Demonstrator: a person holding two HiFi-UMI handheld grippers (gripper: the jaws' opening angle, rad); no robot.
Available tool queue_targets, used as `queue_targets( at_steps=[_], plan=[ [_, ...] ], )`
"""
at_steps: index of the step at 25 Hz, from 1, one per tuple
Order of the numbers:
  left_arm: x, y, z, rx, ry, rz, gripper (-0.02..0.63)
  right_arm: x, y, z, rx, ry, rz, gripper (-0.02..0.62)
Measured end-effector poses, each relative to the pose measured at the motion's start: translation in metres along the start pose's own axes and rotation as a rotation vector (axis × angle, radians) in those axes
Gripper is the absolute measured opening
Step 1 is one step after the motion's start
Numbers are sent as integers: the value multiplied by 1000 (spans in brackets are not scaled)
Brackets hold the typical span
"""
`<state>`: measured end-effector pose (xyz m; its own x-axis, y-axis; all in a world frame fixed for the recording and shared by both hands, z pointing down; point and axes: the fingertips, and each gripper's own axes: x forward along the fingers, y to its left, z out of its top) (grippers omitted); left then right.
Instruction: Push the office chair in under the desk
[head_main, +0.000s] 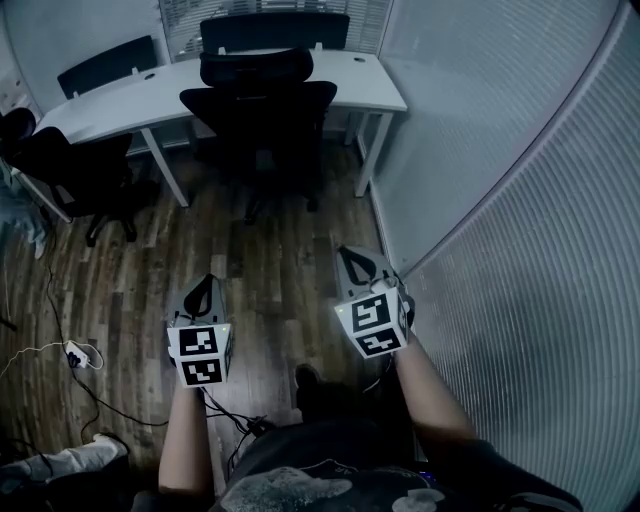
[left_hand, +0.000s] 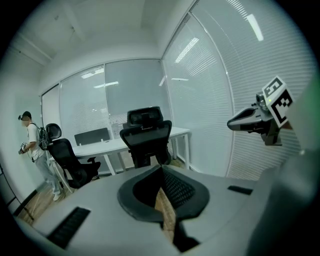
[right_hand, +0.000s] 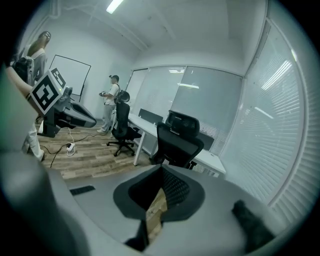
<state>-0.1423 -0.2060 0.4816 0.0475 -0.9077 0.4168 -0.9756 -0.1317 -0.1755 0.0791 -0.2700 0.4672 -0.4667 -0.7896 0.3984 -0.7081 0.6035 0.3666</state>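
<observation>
The left gripper (head_main: 206, 283) and right gripper (head_main: 351, 258) both have their jaws clenched with nothing between them, and the chair (head_main: 258, 115) stands well beyond their fingertips, untouched, its back facing them, at the near edge of the desk (head_main: 120, 102).

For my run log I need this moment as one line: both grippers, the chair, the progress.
left gripper: shut, empty | right gripper: shut, empty | office chair: in front of desk, untouched | push: not yet begun
</observation>
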Motion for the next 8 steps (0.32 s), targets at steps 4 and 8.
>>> queue_targets(
  at_steps=[4, 8],
  plan=[
    [-36, -6, -19, 6, 7, -22, 14, -31, 29, -9, 9, 20, 4, 21],
    [-75, -7, -35, 13, 6, -43, 14, -61, 60, -11, 7, 32, -2, 21]
  ],
)
